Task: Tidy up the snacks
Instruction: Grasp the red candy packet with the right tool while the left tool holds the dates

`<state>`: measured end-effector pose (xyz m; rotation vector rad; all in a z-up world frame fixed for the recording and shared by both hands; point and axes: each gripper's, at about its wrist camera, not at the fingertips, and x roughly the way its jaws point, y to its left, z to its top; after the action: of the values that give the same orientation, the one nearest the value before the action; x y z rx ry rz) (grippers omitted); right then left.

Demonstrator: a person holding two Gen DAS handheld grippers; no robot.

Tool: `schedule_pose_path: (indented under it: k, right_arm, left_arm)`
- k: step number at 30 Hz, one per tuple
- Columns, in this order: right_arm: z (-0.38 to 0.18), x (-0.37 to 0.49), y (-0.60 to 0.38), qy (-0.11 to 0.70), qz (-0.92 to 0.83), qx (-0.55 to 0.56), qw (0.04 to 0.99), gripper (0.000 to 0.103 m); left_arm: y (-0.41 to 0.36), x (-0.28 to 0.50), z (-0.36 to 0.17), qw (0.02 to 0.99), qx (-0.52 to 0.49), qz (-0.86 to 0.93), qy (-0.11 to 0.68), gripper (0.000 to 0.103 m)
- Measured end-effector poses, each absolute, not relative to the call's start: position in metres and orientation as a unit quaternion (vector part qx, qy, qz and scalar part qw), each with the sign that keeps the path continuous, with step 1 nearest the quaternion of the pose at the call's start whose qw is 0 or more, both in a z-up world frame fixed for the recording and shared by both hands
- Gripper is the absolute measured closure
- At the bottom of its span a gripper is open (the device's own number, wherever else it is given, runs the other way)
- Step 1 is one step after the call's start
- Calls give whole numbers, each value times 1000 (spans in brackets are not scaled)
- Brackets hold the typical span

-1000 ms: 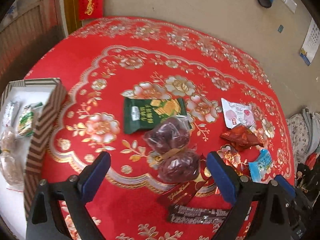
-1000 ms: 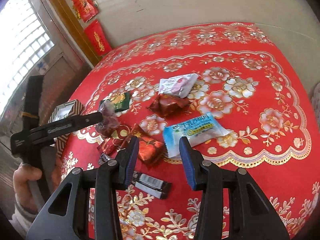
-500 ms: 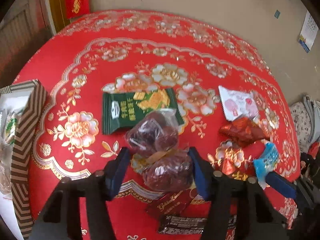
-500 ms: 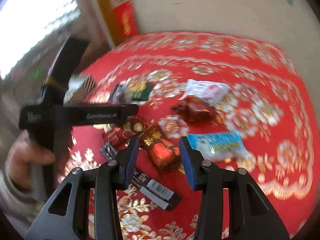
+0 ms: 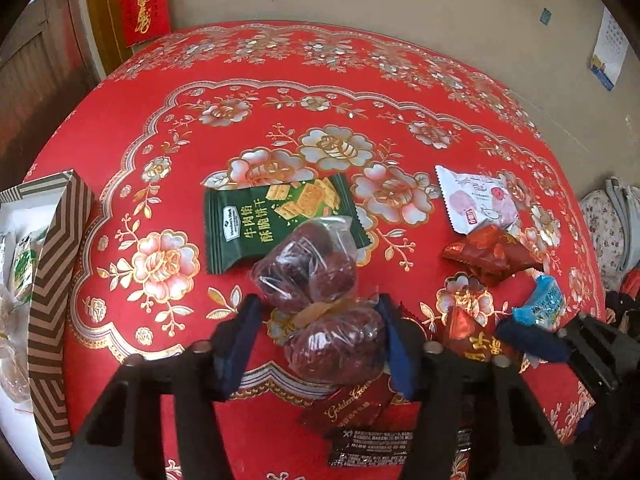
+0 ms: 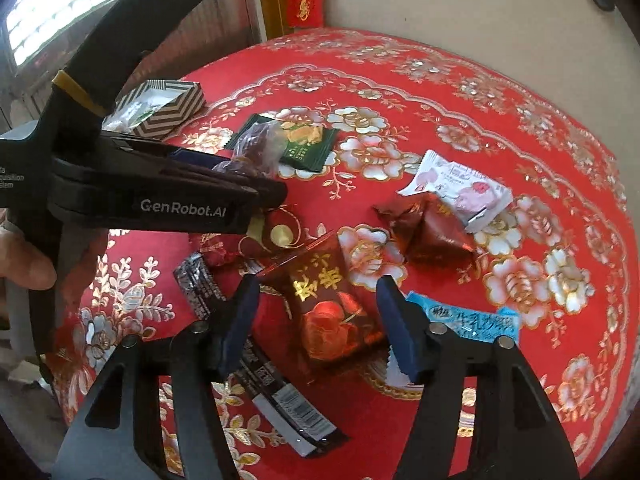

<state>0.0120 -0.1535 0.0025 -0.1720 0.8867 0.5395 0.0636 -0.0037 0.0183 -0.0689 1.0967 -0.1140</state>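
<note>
Several snacks lie on a red flowered tablecloth (image 5: 280, 80). My left gripper (image 5: 320, 340) has its jaws against both sides of a clear bag of red dates (image 5: 320, 300); it looks shut on the lower lobe. The dates lie over a green cracker packet (image 5: 256, 224). My right gripper (image 6: 316, 320) is open, straddling a red and gold candy packet (image 6: 324, 300) without touching it. The left gripper's side shows in the right wrist view (image 6: 160, 196).
A striped cardboard box (image 5: 48, 280) holding packed snacks stands at the left table edge, also in the right wrist view (image 6: 168, 108). A pink-white packet (image 6: 460, 192), a dark red packet (image 6: 428, 232), a blue packet (image 6: 476, 320) and black bars (image 6: 280, 396) lie around.
My left gripper has moved forward and narrowed from wide open onto the date bag. My right gripper has moved in over the red and gold packet, closer to the left gripper.
</note>
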Motion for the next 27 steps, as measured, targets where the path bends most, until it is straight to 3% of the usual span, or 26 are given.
schedule_pose_path:
  k: [1,9,11,16,27]
  right_arm:
    - [1,11,-153,424,253,-82,866,69]
    - [4,-2,-152,412,241,-51,878,71]
    - [10,-7,-150,399,242,-41,884,78]
    - [17,-11,-141,391,242,-26,888,82]
    - [18,-5,-138,433,243,-30,867,82]
  left_arm:
    - [-3,63,19,851,-31,-58,521,55]
    - [17,47,27,863,-31,-49,503,57]
    - [23,40,33,867,-29,-47,495,57]
    - [37,29,43,874,-29,-36,484,57]
    - [45,17,47,876,-33,-42,479,57]
